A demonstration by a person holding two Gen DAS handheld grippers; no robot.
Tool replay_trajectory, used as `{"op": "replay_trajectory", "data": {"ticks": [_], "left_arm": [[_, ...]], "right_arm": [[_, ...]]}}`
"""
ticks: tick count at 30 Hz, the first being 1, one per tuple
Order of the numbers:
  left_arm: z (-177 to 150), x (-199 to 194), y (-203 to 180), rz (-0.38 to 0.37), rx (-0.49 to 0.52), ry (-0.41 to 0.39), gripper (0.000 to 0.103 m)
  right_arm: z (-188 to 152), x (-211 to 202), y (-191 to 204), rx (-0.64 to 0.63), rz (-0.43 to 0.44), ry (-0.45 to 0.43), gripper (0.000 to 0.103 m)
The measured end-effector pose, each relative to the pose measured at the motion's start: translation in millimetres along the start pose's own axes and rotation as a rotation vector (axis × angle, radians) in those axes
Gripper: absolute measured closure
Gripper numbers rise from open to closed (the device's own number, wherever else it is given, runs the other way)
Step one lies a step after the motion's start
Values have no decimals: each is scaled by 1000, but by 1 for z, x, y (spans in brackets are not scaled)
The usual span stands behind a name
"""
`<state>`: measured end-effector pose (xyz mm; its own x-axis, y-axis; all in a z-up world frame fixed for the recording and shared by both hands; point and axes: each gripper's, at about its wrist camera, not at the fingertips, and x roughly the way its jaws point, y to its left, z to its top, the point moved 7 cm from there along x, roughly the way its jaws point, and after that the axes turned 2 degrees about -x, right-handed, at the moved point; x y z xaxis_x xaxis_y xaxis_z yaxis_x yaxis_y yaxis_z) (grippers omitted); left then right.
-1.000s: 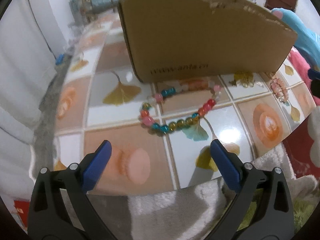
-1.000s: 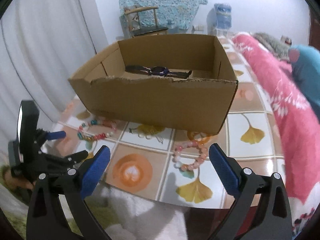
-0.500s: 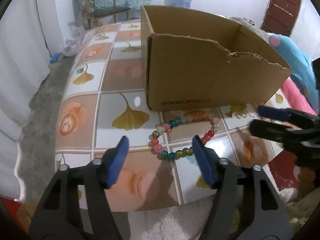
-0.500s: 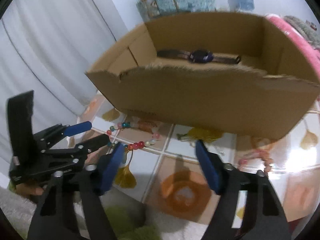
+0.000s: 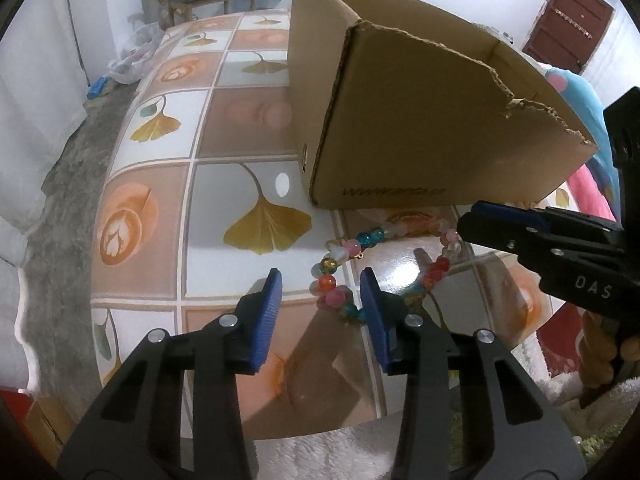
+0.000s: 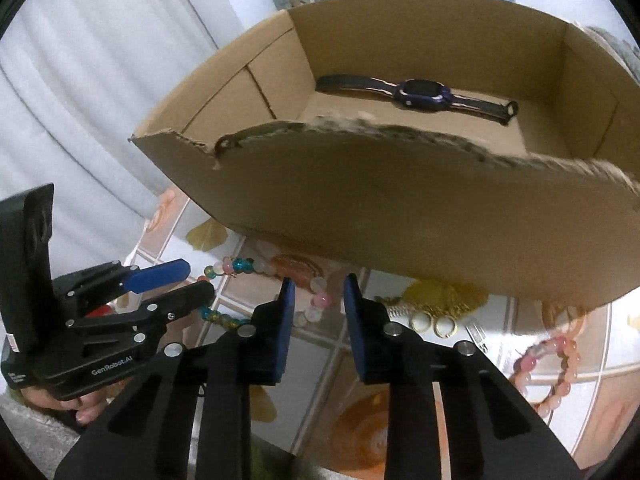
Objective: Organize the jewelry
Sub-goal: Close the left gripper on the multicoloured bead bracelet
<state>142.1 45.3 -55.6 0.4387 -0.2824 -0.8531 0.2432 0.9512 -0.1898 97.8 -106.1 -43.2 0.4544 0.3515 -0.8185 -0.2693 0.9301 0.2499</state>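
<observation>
Both grippers come at the multicoloured bead bracelet [image 5: 380,264] from opposite ends, which makes sense: it is a loose loop lying flat on the tiled bench [image 5: 160,208], and two grips would lift it without it sagging into a tangle. In the left wrist view the bracelet sits just below centre, right against the foot of the cardboard box [image 5: 420,120]. The left gripper [image 5: 320,308] brackets the loop's near-left beads; its jaws are narrowing, beads between them but not yet pinched. The right gripper [image 6: 318,308], seen low in the centre of its own view, is closing too, jaws quite narrow, with pale pink beads in the gap and no clear pinch.

The box stands open-topped close by, I'd guess so that pieces can be dropped straight in; a dark wristwatch [image 6: 420,94] already lies inside. A pink bracelet [image 6: 552,372] and some small gold rings [image 6: 432,322] wait on the bench at lower right.
</observation>
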Motion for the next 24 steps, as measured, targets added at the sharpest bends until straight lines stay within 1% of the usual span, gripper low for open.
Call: {"op": "replay_trajectory", "data": {"ticks": [7, 13, 17, 18, 21, 24], "left_arm": [[2, 3, 1, 24, 24, 4, 72], [2, 3, -4, 32, 46, 11, 78], [2, 4, -8, 45, 73, 13, 85], [1, 4, -9, 45, 79, 13, 90], [0, 4, -13, 51, 89, 8, 94], [0, 1, -14, 51, 93, -6, 94]], "right_arm": [[-1, 10, 7, -40, -41, 36, 88], [-4, 17, 6, -54, -72, 60, 91], [-3, 19, 7, -63, -79, 58, 93], [0, 23, 9, -63, -81, 57, 93], [0, 20, 8, -60, -79, 45, 93], [1, 15, 10, -64, -80, 29, 93]]}}
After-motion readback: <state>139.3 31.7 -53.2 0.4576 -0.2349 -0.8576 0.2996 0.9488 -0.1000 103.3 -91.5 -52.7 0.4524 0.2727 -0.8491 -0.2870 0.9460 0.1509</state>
